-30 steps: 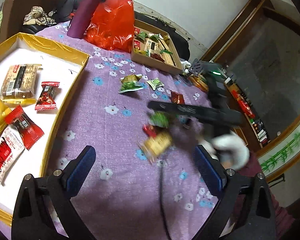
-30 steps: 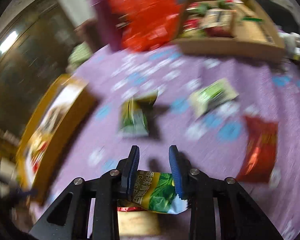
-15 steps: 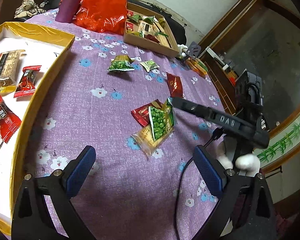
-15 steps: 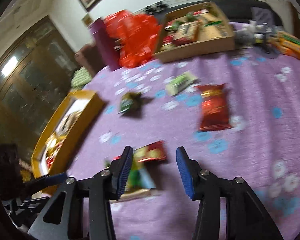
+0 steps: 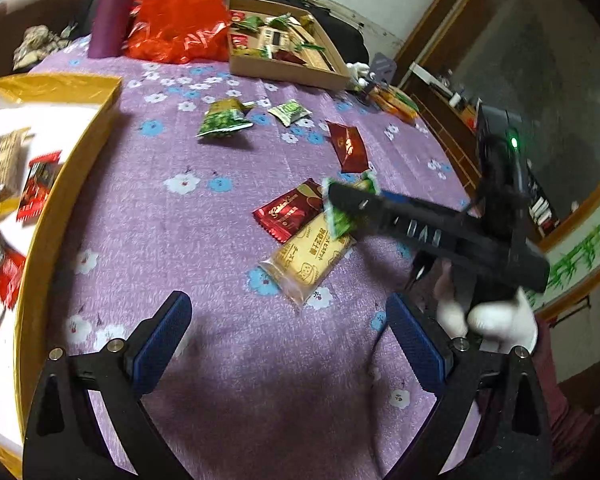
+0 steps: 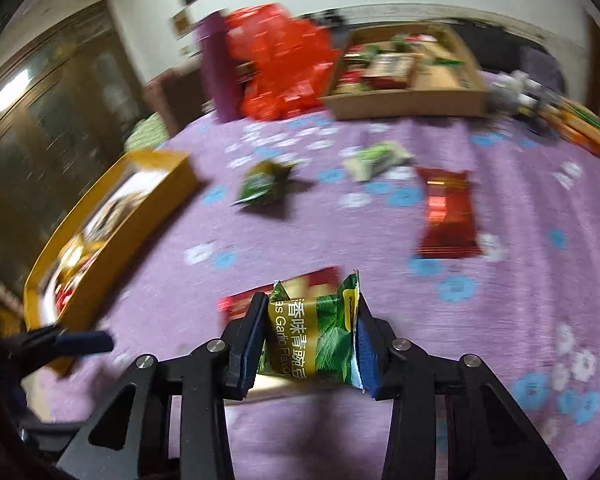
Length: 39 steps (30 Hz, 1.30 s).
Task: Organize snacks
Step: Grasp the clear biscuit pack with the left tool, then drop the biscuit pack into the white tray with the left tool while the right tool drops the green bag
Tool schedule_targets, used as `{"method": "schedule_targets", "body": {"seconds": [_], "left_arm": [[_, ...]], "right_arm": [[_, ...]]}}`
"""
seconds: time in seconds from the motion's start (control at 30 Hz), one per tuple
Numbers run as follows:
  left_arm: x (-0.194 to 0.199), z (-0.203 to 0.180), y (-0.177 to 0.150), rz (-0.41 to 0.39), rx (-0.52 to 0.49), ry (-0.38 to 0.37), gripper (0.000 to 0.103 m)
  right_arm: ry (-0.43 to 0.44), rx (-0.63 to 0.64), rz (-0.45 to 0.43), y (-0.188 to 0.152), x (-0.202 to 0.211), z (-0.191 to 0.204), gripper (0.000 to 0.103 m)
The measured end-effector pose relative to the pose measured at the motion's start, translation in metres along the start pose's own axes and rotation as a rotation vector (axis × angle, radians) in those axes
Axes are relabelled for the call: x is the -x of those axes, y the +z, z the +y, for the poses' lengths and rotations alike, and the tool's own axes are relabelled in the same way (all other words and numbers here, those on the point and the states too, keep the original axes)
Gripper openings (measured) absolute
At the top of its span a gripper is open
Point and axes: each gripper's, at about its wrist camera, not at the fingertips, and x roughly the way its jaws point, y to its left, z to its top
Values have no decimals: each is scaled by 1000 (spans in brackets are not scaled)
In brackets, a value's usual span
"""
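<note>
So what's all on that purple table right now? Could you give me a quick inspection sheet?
Surface: purple flowered cloth.
Job's things: green pea packet between the right gripper's pads; red packet and yellow biscuit packet beside it; gold tray and cardboard box hold snacks.
Clutter: red plastic bag.
Grippers: right gripper closing on the pea packet; left gripper open, empty.
Cables: nothing seen.
Surroundings: wooden cabinet.

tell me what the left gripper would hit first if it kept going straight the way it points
Probably the bare purple tablecloth; the left gripper is open and empty. The yellow biscuit packet lies just right of that line, though depth is unclear.
</note>
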Motion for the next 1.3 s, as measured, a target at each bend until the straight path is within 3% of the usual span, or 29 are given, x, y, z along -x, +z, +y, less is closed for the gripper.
{"method": "schedule_targets", "body": {"seconds": [0.13, 0.27, 0.47, 0.57, 0.6, 0.63, 0.67, 0.7, 0.77, 1.0, 1.1, 1.13, 1.23, 1.3], "left_arm": [[-18, -12, 11, 22, -88, 3, 98], [-42, -31, 18, 51, -211, 31, 98], [-80, -48, 23, 109, -333, 134, 98], [-85, -56, 18, 96, -393, 179, 97], [-84, -56, 18, 95, -393, 173, 94], [-80, -56, 18, 84, -393, 168, 76], [-76, -55, 19, 74, -396, 169, 47], [-73, -54, 21, 74, -392, 160, 38], [-71, -49, 23, 80, -376, 165, 33], [-66, -42, 19, 64, -348, 173, 33], [-70, -48, 18, 59, -374, 187, 47], [-73, -52, 16, 54, -392, 190, 57], [-75, -53, 17, 56, -387, 172, 61], [-74, -51, 17, 59, -382, 163, 60]], "right_arm": [[-71, -97, -20, 2, 6, -33, 42], [-49, -164, -21, 2, 9, -50, 40], [-33, -138, -32, 1, 12, -46, 40], [-20, -134, -21, 0, 9, -43, 40], [-17, -137, -15, 0, 8, -43, 40], [-9, -144, -10, 0, 7, -44, 42], [-1, -156, -4, -1, 6, -47, 43], [8, -169, -1, -1, 5, -49, 43], [25, -188, 8, -2, 4, -52, 43], [7, -115, 18, -4, 0, -36, 60], [-34, -67, 16, -6, -3, -27, 60], [-43, -57, 15, -6, -3, -25, 60], [-107, -27, 14, -6, -5, -22, 45], [-122, -30, 11, -6, -5, -23, 42]]}}
